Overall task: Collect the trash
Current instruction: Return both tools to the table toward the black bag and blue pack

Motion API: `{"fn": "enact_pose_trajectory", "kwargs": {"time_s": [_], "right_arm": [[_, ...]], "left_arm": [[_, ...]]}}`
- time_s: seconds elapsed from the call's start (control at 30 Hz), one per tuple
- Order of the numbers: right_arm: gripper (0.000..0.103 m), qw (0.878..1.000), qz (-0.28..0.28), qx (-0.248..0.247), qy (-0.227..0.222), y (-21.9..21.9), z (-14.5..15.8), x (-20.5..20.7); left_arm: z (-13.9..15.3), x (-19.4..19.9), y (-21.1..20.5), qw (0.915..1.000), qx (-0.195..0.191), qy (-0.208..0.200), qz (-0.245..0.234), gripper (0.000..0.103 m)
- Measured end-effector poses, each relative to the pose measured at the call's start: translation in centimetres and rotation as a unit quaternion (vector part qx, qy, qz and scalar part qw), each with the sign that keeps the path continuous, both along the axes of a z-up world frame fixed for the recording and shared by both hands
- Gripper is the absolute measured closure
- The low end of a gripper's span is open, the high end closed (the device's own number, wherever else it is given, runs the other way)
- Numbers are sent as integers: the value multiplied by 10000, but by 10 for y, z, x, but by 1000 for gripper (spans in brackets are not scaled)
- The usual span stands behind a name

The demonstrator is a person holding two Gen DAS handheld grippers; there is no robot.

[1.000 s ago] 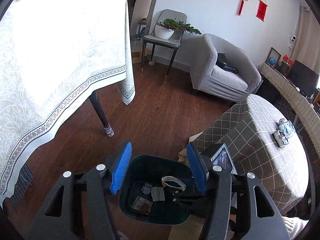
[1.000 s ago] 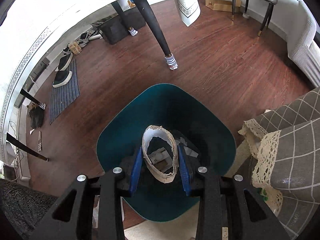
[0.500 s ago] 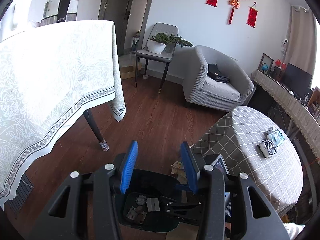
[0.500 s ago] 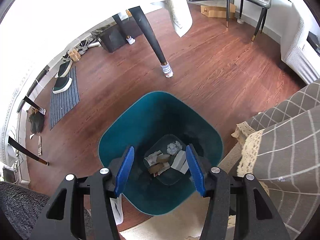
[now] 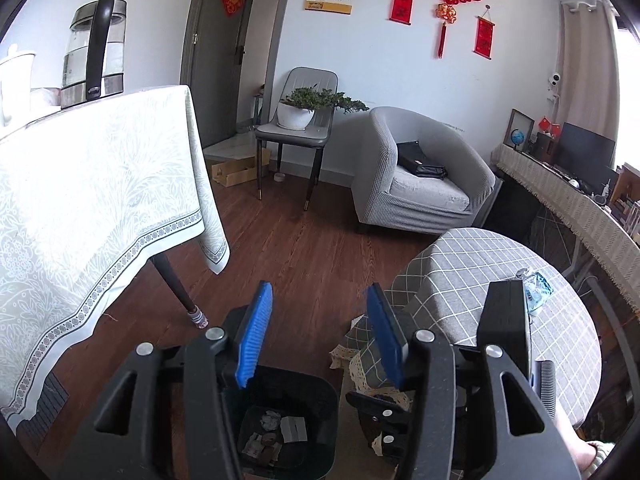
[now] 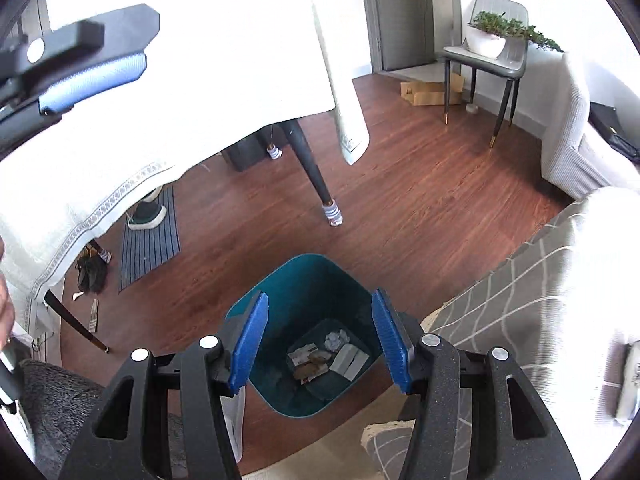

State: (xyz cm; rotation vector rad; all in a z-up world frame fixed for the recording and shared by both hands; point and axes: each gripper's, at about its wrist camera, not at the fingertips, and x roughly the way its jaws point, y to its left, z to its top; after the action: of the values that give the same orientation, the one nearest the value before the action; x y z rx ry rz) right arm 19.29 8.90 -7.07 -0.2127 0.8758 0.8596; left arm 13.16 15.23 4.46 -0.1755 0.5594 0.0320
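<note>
Right wrist view, nearest first: right gripper (image 6: 320,340) at the bottom of the frame, jaws parted and empty, nothing between the blue pads. Just beyond, at lower centre, the teal bin (image 6: 276,300) on the wood floor (image 6: 420,200), with the trash (image 6: 326,356) lying in its bottom: crumpled paper, cardboard scraps, a few flat white pieces. At lower right, the checked tabletop (image 6: 520,292); on its far right edge a pale blurred item, too smeared to identify. Further up, the white tablecloth (image 6: 200,100) filling the upper left, with the left gripper's blue pad blurred across that corner. Left wrist view: left gripper (image 5: 320,332) at the bottom, jaws partly open after a brief closing and reopening, holding nothing; same bin below and between them. At right of the frame, on the checked tabletop, a crumpled clear-blue wrapper (image 5: 534,290) half hidden behind the right gripper's body. Farther off, a grey armchair (image 5: 424,176) and a kettle (image 5: 96,48) at upper left. By the look of it, several pieces binned; the wrapper on the tabletop probably still to collect.
</note>
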Motion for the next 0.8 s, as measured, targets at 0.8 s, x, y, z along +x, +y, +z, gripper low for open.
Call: {"fn": "enact_pose_trajectory", "kwargs": {"time_s": [0.8], "right_arm": [[40,9842,-1602,206,-728,-184,52,44]], "left_arm": [[-19,52,-123,9890,337,61,-1440,22]]}}
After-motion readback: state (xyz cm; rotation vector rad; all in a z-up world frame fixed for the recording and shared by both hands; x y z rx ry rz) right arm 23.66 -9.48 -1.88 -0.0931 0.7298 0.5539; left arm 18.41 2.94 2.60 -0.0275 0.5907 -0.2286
